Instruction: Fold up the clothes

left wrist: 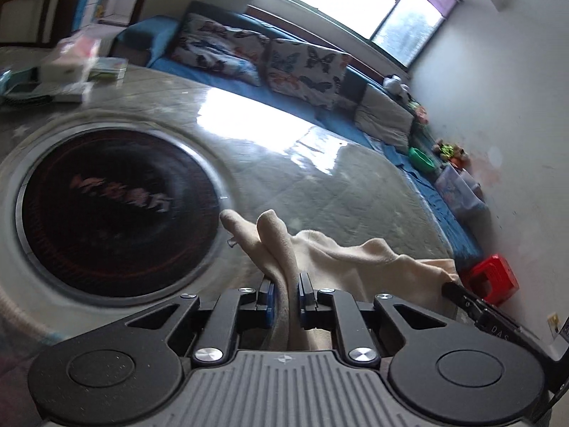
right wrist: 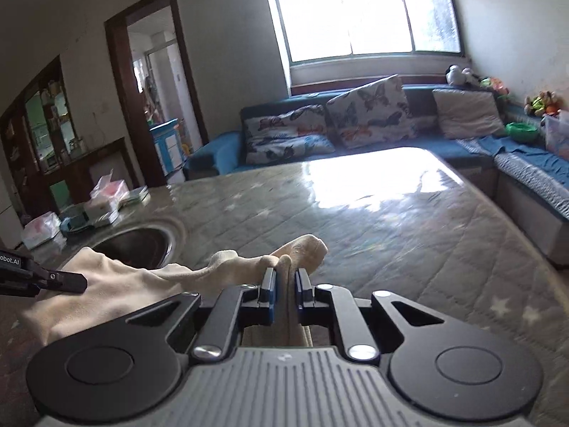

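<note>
- Clutter sits at the far left of the tabletop (right wrist: 409, 220): plastic-wrapped packets (right wrist: 106, 192) and a few flat boxes, blurred in both my views.
- Right of that, I see a round metal basin (right wrist: 142, 245) sunk into the tabletop; from the left wrist camera it shows as a dark disc (left wrist: 117, 210) with reddish lettering I cannot read.
- My left tongs (left wrist: 287, 299) are pinched narrow on a fold of the cream garment (left wrist: 355, 259), the cloth bunched up between the blue pads (left wrist: 270, 302) and poking out beyond them.
- The cream garment hangs stretched between my two grippers, just above the near edge of the tabletop, right of the basin.
- My right tongs (right wrist: 285, 295) are likewise nipped narrow on another bunch of the same cloth, its lumpy end sticking out past the fingertips.
- Each camera catches the other gripper at its edge: the right one's black tip at the right of the left view, the left one's at the left of the right view, both at the cloth.
- Beyond the tabletop runs a blue sofa (right wrist: 220, 149) with butterfly cushions (right wrist: 370, 114) under a bright window (right wrist: 355, 14).
- At the far right, the sofa carries a green bowl (right wrist: 521, 131) and soft toys (right wrist: 542, 103); a red stool (left wrist: 492, 279) stands on the floor.
</note>
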